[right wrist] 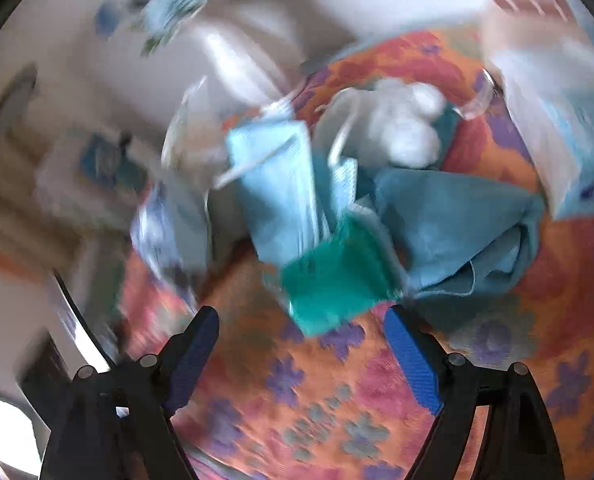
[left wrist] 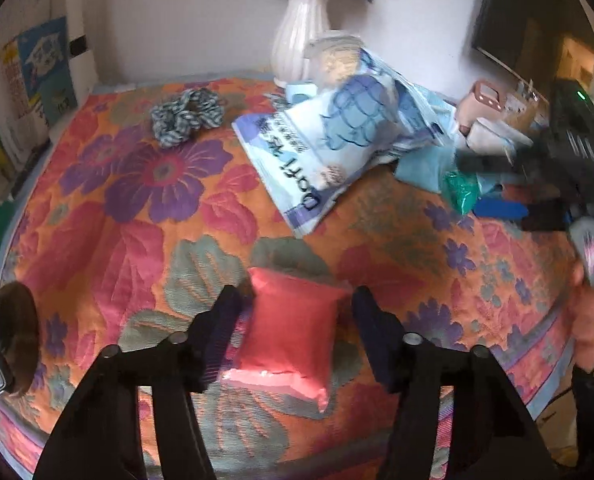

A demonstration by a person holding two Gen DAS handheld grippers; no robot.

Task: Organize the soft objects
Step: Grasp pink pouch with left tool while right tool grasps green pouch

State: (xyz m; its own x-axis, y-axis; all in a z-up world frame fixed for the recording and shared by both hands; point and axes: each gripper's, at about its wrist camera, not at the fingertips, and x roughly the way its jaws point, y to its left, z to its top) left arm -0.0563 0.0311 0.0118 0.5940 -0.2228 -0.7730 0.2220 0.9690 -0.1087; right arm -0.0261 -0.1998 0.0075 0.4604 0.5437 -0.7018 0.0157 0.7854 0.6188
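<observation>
Hovering low over the orange, floral-patterned quilted cloth point(left wrist: 109, 216), the left gripper point(left wrist: 295, 300) has its jaws spread wide, one finger on each side of a small coral-red satin pillow point(left wrist: 291, 334) that lies flat on the cloth; the left finger looks to be just at the pillow's edge, the right one apart from it, so nothing is gripped. Off to the right, the right gripper point(right wrist: 301, 322) is likewise gaping and empty, its view badly smeared, pointed at a crumpled green mesh pouch point(right wrist: 337, 276) resting against a rumpled teal cloth point(right wrist: 457, 220) and pale blue face masks point(right wrist: 277, 184). A blue-and-white twisted rope bundle point(left wrist: 187, 114) lies far back.
</observation>
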